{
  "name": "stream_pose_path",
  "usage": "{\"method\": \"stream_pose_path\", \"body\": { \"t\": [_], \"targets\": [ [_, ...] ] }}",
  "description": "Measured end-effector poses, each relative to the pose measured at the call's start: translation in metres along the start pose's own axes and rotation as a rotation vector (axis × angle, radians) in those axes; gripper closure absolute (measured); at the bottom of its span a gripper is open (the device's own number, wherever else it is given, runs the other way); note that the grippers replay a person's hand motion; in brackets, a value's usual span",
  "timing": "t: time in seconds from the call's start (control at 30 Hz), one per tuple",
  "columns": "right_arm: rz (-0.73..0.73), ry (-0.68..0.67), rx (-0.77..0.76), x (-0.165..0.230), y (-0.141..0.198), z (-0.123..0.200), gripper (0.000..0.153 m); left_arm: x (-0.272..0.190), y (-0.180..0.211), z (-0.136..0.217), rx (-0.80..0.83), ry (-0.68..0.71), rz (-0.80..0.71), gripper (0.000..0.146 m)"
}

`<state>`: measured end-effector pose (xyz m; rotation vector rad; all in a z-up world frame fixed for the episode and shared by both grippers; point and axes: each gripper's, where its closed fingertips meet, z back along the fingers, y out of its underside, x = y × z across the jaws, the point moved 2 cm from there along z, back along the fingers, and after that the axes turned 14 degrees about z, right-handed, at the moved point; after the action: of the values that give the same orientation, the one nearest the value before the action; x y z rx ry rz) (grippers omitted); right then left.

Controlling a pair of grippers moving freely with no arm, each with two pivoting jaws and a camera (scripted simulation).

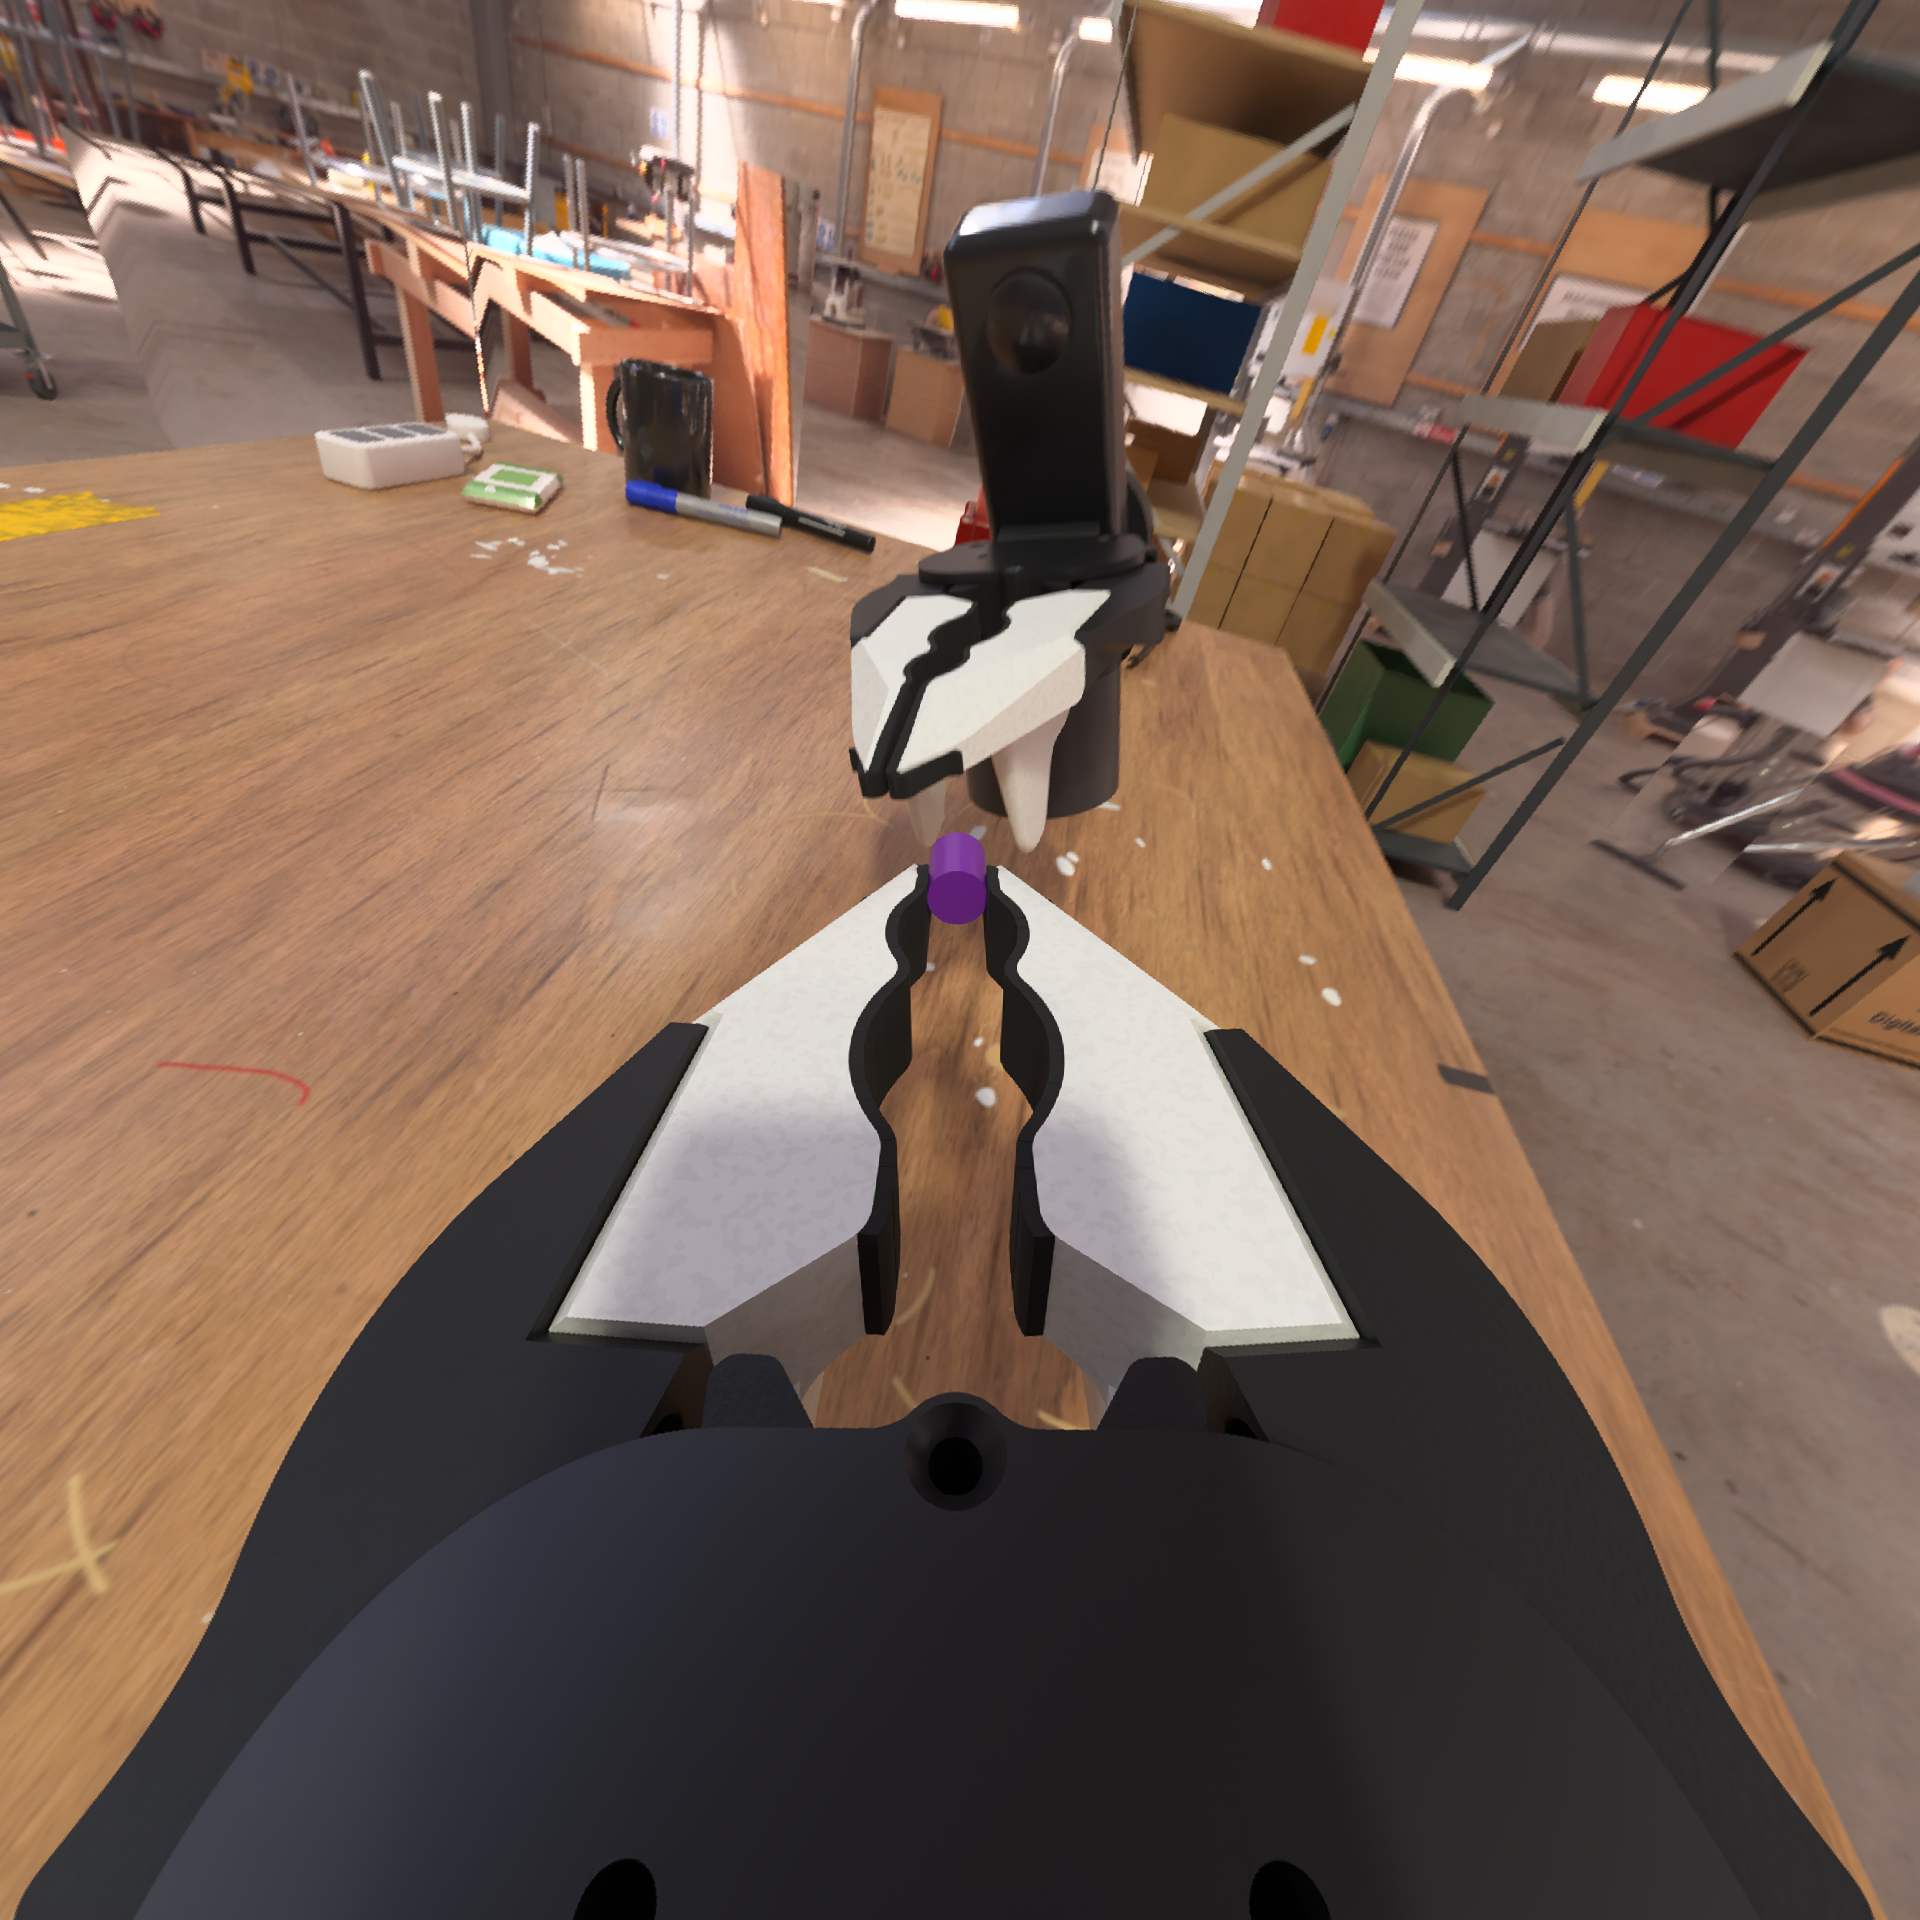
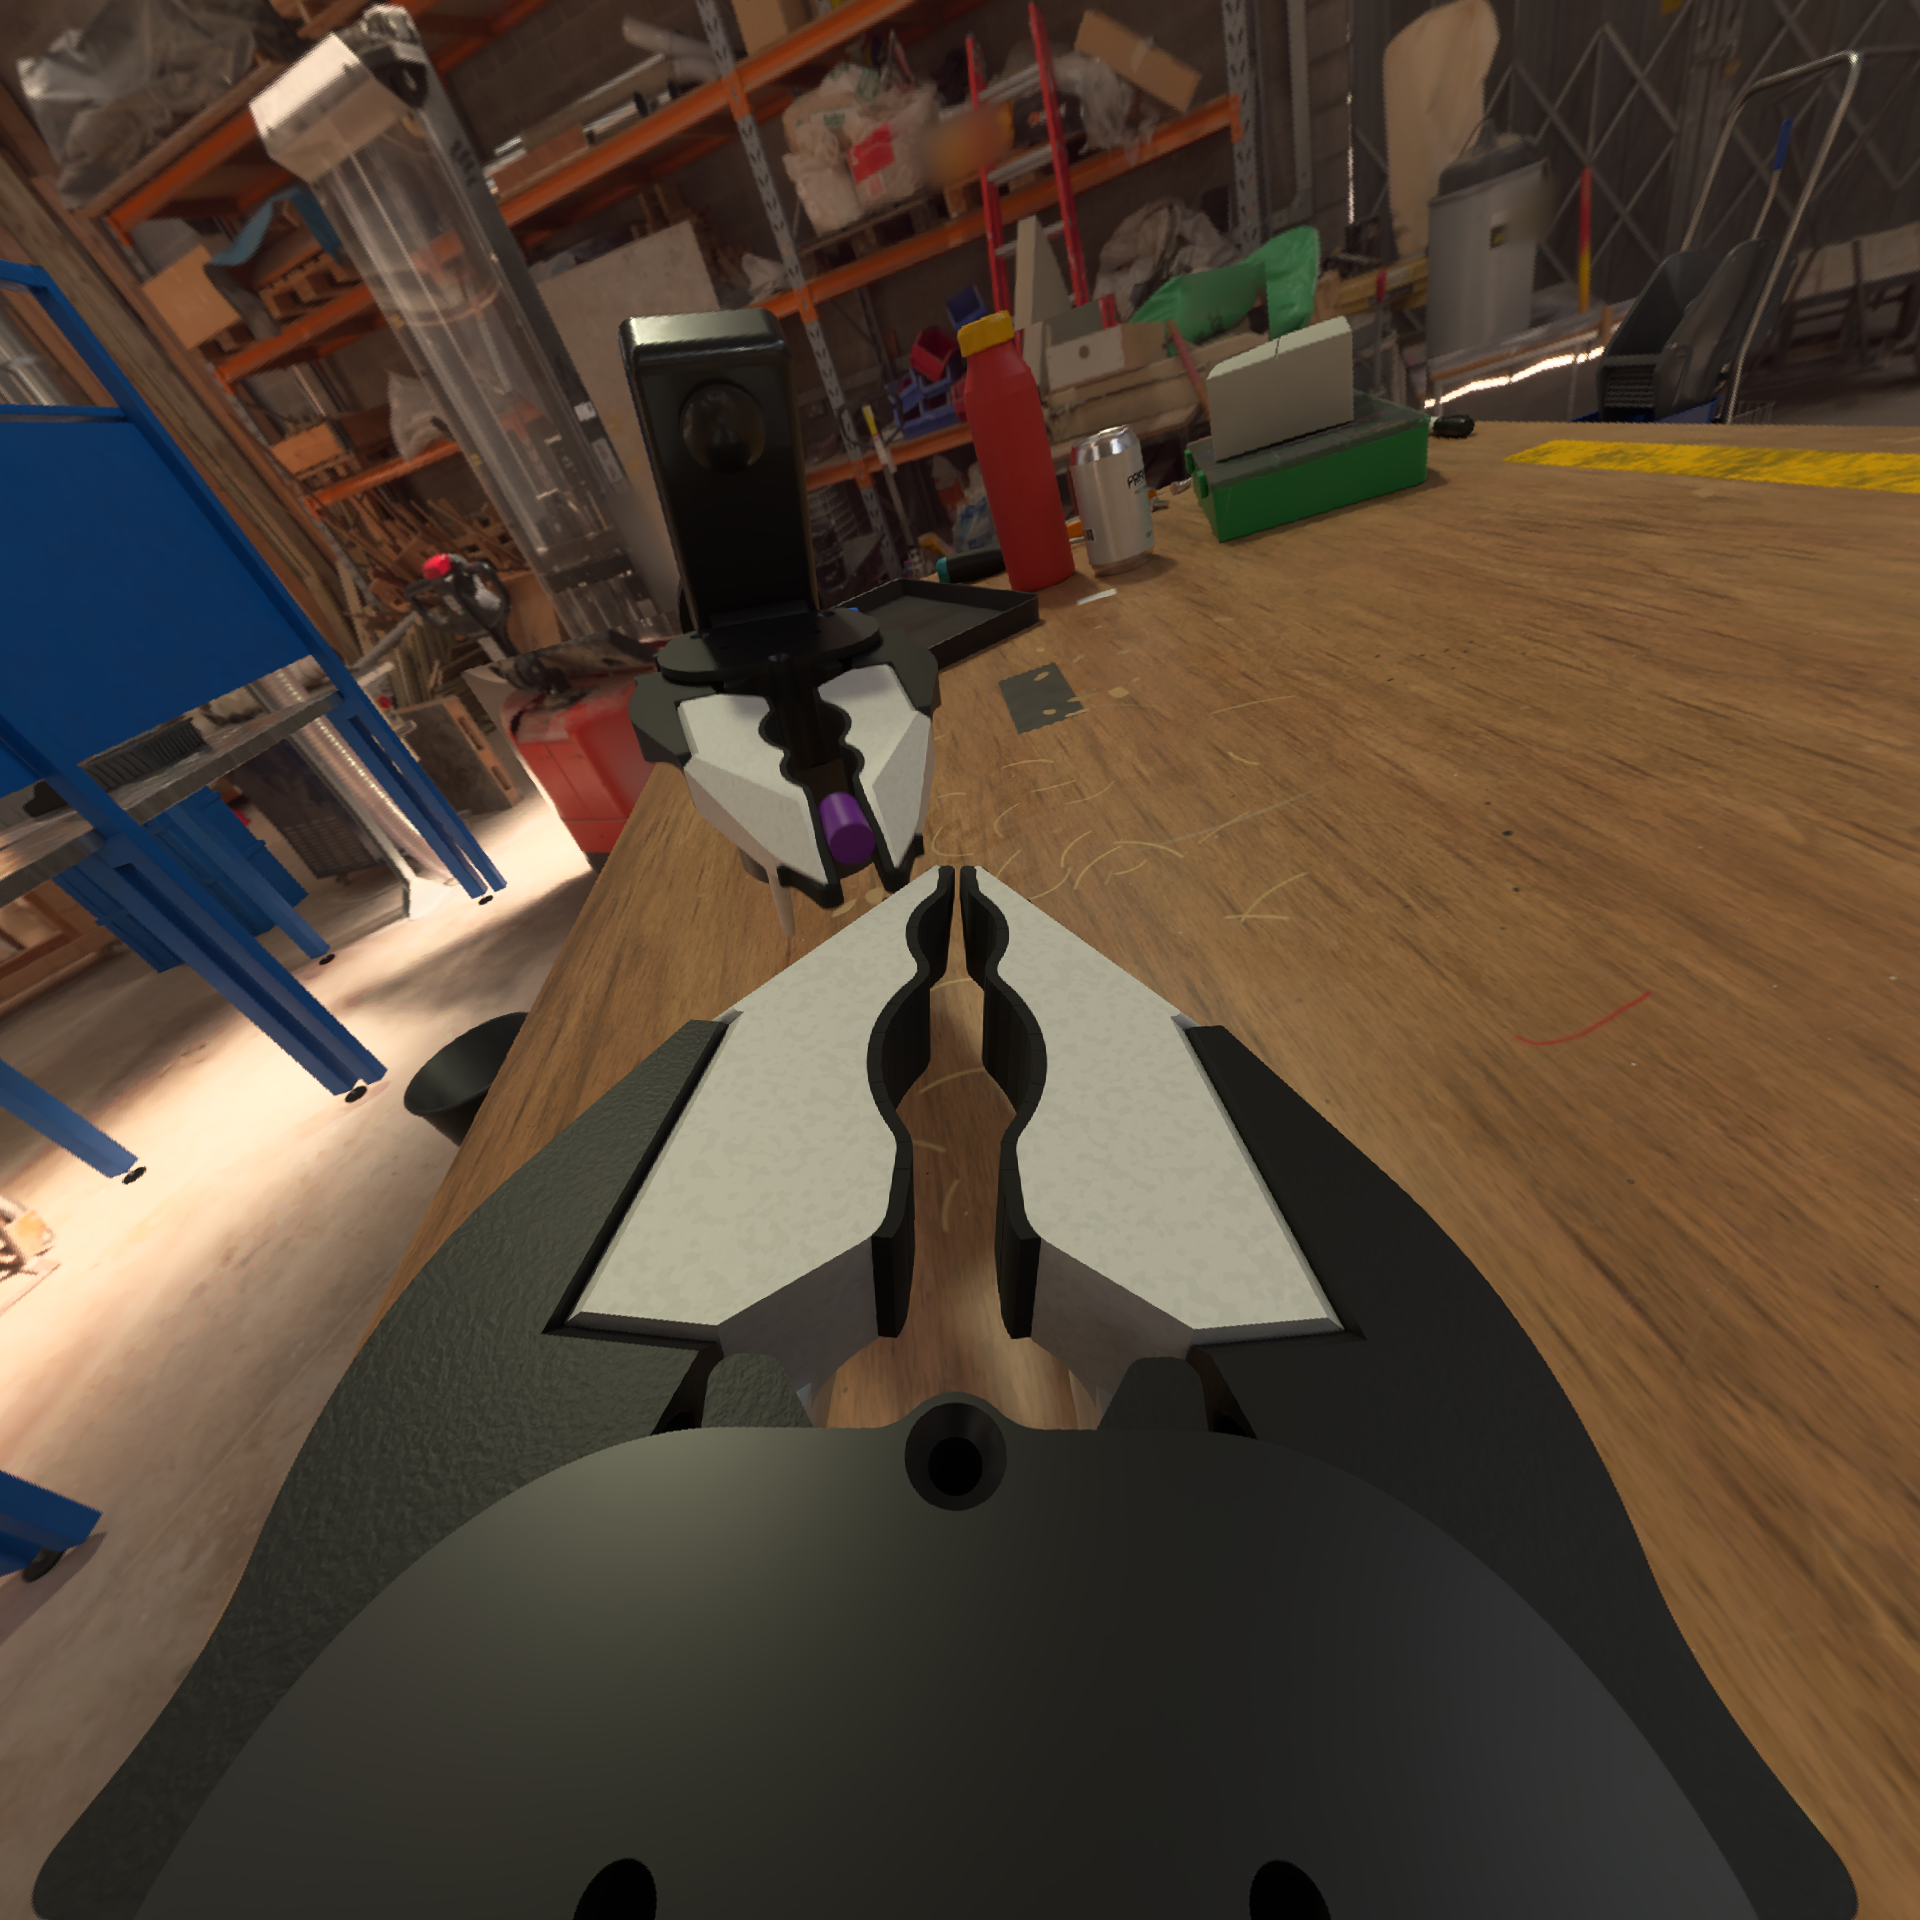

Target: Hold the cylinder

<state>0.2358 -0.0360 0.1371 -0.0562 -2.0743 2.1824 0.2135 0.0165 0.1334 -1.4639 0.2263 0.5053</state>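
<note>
Between the tips of the left gripper [image 1: 956, 883], a small purple cylinder [image 1: 956, 881] is pinched, its round end facing back toward the wrist camera and its length running forward, lifted clear of the wooden tabletop [image 1: 312, 831]. The jaws are closed almost fully, parted only by the cylinder's width, and they meet it on opposite sides of its curved wall at the very tips, ahead of the scalloped notches. From the right wrist view the same cylinder [image 2: 844, 829] shows seated between the left gripper's white fingers, one end poking out toward the viewer. It looks small, rigid and light, with a smooth surface that could roll or slip out of a tip pinch; a hold across the middle of its length, on the curved wall, seems the safest place. The right gripper [image 2: 956, 878] holds nothing: its jaws are nearly shut, with only a thin slit between the tips, and it sits just in front of the left one, pointed toward it. Farther off on the tabletop stand a black mug [image 1: 665, 426], two markers [image 1: 748, 514] and a white box [image 1: 390, 452]; the other way are a red bottle [image 2: 1013, 457], a can [image 2: 1114, 499] and a green box [image 2: 1309, 473].
</note>
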Motion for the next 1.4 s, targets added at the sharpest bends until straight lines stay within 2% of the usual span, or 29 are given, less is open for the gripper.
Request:
{"method": "stream_pose_path", "body": {
  "t": [0.17,0.4,0.6,0.77,0.9,1.23,1.4],
  "targets": [
    [0.005,-0.029,0.015,0.004,0.002,-0.001,0.152,-0.001,-0.009,0.005,-0.059,0.043,0.055,0.137],
    [0.073,0.016,-0.003,0.005,-0.004,0.0,0.152,0.011,-0.012,0.006,-0.092,0.028,0.168,0.137],
    [0.116,0.03,0.057,0.006,0.004,-0.005,0.152,0.018,-0.014,0.008,-0.13,0.036,0.266,0.137],
    [0.105,0.02,0.058,0.006,0.005,-0.004,0.152,0.02,-0.013,0.008,-0.13,0.067,0.319,0.137],
    [0.107,0.033,0.069,0.004,0.007,-0.003,0.152,0.023,-0.023,0.019,-0.213,0.079,0.345,0.137],
    [0.085,0.079,0.029,-0.003,0.0,-0.001,0.152,0.01,-0.021,0.017,-0.17,0.11,0.242,0.137],
    [0.108,0.133,0.088,-0.009,0.008,-0.004,0.152,0.002,-0.018,0.012,-0.144,0.135,0.217,0.137]
  ]
}}
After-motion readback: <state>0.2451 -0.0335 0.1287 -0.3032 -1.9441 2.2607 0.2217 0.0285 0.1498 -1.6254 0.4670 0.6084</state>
